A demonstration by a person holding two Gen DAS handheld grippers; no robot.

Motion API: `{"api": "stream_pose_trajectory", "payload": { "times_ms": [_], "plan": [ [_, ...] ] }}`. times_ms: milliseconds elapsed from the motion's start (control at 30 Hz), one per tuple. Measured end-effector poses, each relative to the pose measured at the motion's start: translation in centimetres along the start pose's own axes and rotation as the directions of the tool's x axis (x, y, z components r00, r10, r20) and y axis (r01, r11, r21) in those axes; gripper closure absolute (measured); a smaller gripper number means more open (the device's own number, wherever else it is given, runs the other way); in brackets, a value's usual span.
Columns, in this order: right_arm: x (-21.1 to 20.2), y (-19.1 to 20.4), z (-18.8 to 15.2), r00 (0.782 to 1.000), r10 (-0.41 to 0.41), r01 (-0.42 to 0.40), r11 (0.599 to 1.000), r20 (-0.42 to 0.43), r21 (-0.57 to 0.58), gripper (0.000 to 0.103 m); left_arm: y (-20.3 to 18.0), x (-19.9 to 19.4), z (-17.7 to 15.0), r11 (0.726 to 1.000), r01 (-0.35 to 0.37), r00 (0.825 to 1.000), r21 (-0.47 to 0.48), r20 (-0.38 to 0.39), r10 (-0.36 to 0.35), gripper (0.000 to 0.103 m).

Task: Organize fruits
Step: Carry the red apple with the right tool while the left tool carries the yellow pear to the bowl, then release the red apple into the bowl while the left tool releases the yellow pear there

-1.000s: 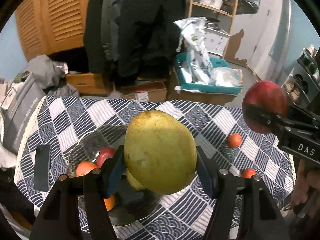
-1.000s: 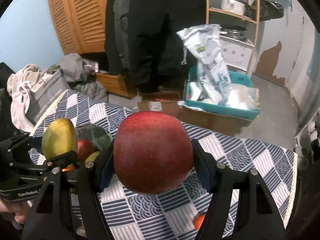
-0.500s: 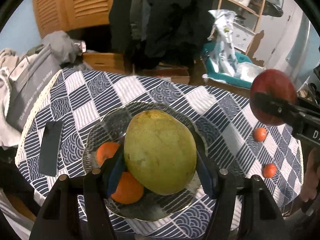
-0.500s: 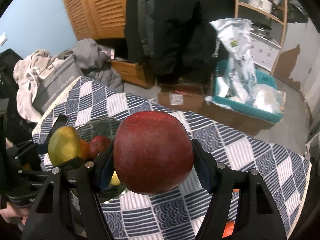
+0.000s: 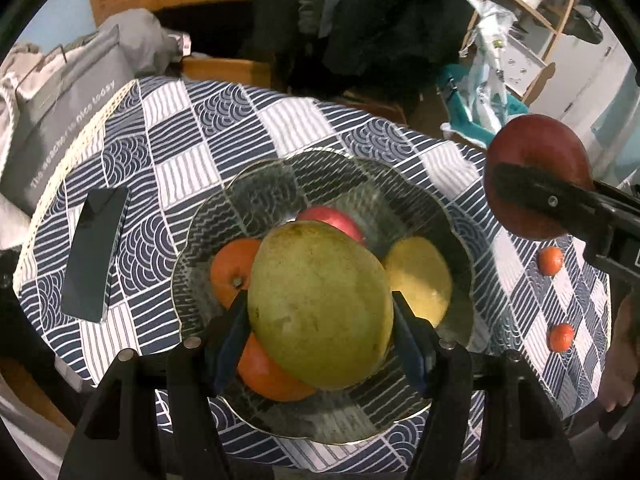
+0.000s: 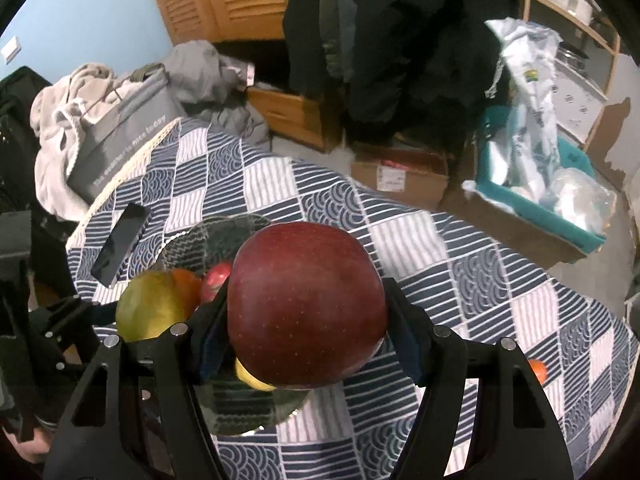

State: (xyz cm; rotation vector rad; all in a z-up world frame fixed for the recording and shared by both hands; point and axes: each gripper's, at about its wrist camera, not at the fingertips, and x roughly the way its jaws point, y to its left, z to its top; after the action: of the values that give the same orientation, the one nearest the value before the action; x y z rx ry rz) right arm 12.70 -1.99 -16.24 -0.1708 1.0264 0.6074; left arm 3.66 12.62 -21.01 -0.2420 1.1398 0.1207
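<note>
Left gripper (image 5: 320, 312) clamping a green mango (image 5: 320, 304) over the glass bowl (image 5: 424, 208), oranges, red apple, yellow fruit inside the bowl, right gripper's apple (image 5: 536, 168) right of the bowl

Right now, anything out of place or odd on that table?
Two small oranges lie loose on the tablecloth, right of the glass bowl that holds the other fruit. A dark flat phone-like object lies left of the bowl. Nothing spilled or damaged.
</note>
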Motion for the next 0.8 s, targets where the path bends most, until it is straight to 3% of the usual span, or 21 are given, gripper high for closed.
{"api": "stream_pose_trajectory", "payload": {
  "times_ms": [233, 800],
  "plan": [
    [3.0, 0.8, 0.1, 0.998, 0.010, -0.010, 1.000, -0.054, 0.000, 0.033, 0.8, 1.5, -0.4, 0.999, 0.020, 0.999, -0.024, -0.043, -0.021, 0.035],
    [7.5, 1.1, 0.1, 0.987, 0.049, -0.047, 0.999, -0.151, 0.017, 0.032, 0.7, 2.4, 0.0, 0.999, 0.037, 0.997, -0.011, -0.067, -0.038, 0.035]
  ]
}}
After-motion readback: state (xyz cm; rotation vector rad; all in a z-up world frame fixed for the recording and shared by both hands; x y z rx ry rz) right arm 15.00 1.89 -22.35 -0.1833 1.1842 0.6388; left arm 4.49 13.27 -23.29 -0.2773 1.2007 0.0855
